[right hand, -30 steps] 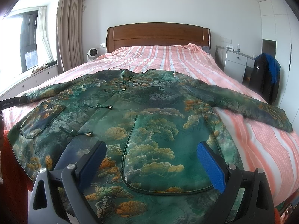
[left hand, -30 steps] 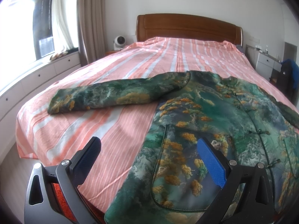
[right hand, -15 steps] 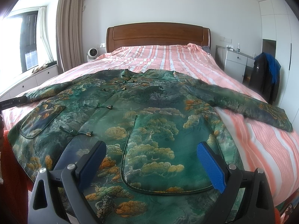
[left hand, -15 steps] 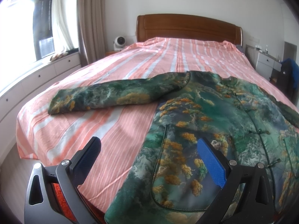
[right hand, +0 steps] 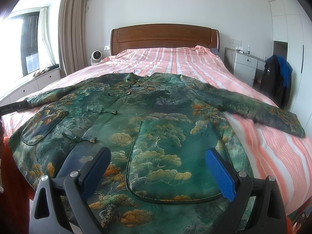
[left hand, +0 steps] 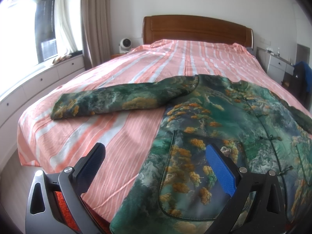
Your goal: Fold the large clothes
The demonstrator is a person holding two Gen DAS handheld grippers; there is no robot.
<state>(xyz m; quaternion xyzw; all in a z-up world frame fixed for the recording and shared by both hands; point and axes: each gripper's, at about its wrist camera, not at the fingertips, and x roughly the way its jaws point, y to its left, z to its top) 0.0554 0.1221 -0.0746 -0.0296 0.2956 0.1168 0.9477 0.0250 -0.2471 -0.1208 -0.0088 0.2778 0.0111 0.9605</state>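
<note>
A large green jacket (right hand: 156, 117) with orange and gold tree print lies flat, front up, on the striped bed, hem toward me. It also shows in the left wrist view (left hand: 224, 128). Its left sleeve (left hand: 117, 101) stretches out to the left; its right sleeve (right hand: 253, 109) stretches out to the right. My left gripper (left hand: 154, 167) is open and empty above the jacket's left hem edge. My right gripper (right hand: 158, 167) is open and empty above the right front pocket (right hand: 175, 159). The left gripper's body (right hand: 13, 107) shows at the left of the right wrist view.
The bed has a pink and white striped sheet (left hand: 185, 58) and a wooden headboard (right hand: 163, 37). A small fan (right hand: 96, 56) stands left of the headboard. Drawers under a window (left hand: 29, 81) run along the left. A grey cabinet (right hand: 245, 66) and hung dark coat (right hand: 276, 78) stand right.
</note>
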